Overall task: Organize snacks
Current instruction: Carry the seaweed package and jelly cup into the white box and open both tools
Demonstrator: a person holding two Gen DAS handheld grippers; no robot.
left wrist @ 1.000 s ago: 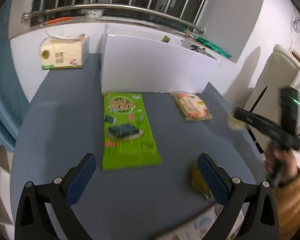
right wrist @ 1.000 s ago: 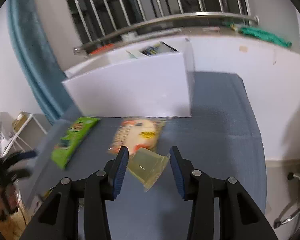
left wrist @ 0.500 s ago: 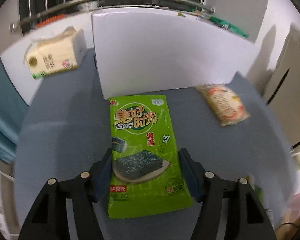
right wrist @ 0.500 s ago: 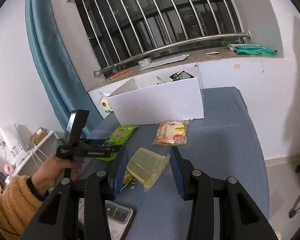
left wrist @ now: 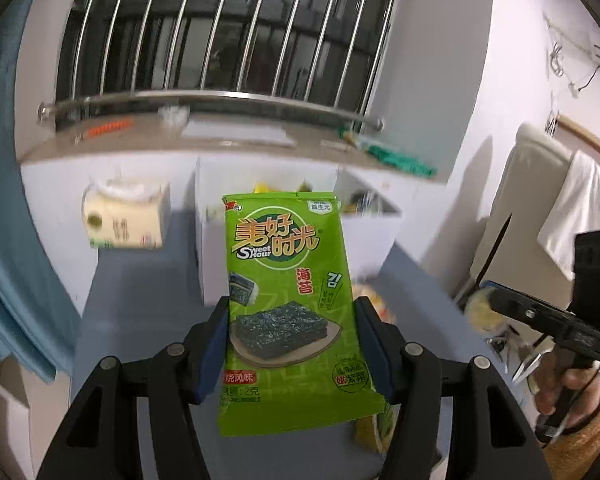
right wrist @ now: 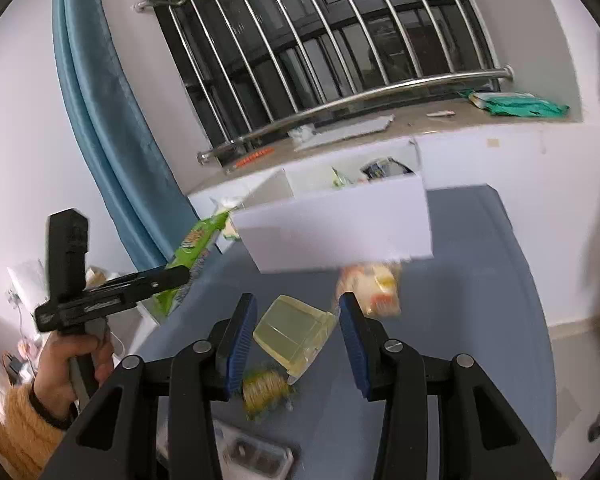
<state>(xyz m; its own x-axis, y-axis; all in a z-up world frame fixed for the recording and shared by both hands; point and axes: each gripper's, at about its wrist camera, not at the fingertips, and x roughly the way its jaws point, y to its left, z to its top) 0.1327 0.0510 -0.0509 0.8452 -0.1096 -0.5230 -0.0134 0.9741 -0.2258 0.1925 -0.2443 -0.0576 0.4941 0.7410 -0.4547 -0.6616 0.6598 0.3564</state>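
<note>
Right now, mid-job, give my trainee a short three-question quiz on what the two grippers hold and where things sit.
1. True or false: the left gripper is shut on the green seaweed packet.
2. What is between the right gripper's fingers? A) tissue pack B) clear yellowish packet C) nothing
3. Fill in: the orange-and-white snack bag lies on the blue table just in front of the white ____.

Key: 1 true. 2 B, the clear yellowish packet. 3 box.
</note>
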